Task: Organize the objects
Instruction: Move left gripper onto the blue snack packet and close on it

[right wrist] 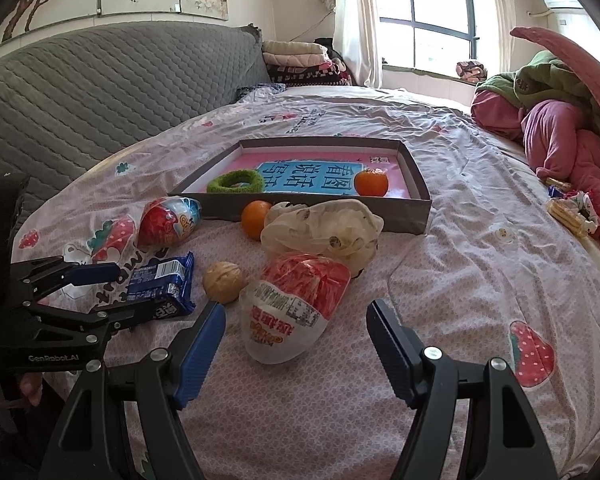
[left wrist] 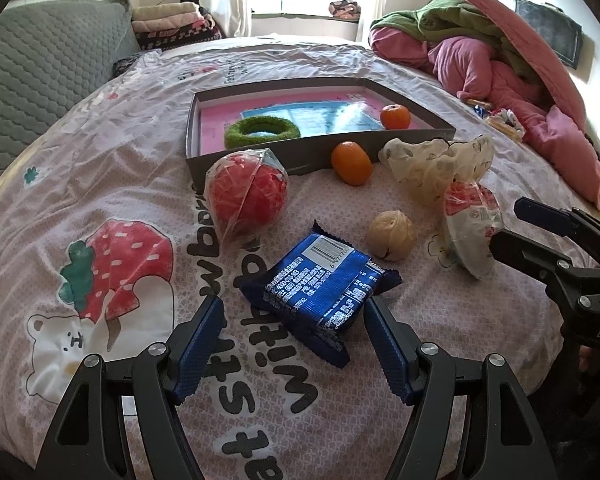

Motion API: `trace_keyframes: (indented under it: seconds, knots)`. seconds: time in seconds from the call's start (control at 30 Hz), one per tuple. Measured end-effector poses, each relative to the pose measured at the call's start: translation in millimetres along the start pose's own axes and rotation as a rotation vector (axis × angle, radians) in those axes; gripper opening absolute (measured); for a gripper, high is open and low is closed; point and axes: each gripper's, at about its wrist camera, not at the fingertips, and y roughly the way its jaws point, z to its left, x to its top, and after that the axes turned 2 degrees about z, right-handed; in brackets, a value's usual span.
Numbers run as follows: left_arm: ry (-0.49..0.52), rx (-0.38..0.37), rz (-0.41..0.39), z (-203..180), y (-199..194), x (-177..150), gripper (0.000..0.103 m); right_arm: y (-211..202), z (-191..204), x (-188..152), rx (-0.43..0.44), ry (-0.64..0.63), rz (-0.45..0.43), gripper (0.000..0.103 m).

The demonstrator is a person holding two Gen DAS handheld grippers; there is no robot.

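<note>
A grey box (left wrist: 260, 160) (right wrist: 328, 210) with a pink floor lies on the bed and holds a green fuzzy ring (left wrist: 262, 131) (right wrist: 236, 182) and an orange (left wrist: 395, 116) (right wrist: 371, 183). In front lie a second orange (left wrist: 351, 162) (right wrist: 255, 218), a red ball in plastic (left wrist: 246, 196) (right wrist: 168, 220), a walnut (left wrist: 391, 234) (right wrist: 223, 281), a blue snack packet (left wrist: 320, 286) (right wrist: 160, 284), a red-and-white snack bag (left wrist: 472, 224) (right wrist: 292, 306) and a crumpled plastic bag (left wrist: 436, 164) (right wrist: 324, 228). My left gripper (left wrist: 294, 344) (right wrist: 112, 292) is open around the blue packet's near end. My right gripper (right wrist: 296, 344) (left wrist: 504, 224) is open at the red-and-white bag.
The bed sheet (left wrist: 120, 160) is white with strawberry prints. A grey quilted headboard (right wrist: 100, 92) is at the left. Pink and green bedding (left wrist: 500, 60) (right wrist: 560, 120) is piled at the right, with small wrapped items (right wrist: 572, 208) by it. Folded blankets (right wrist: 300, 60) lie near the window.
</note>
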Motion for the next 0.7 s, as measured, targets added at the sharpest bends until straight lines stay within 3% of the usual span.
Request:
trace_keyframes:
  seconds: [0.7]
  knots:
    - [-0.035,-0.063,0.027,-2.4,27.0,10.2,0.074,17.8,-3.2,-1.1,0.021,0.045,0.019,0.073]
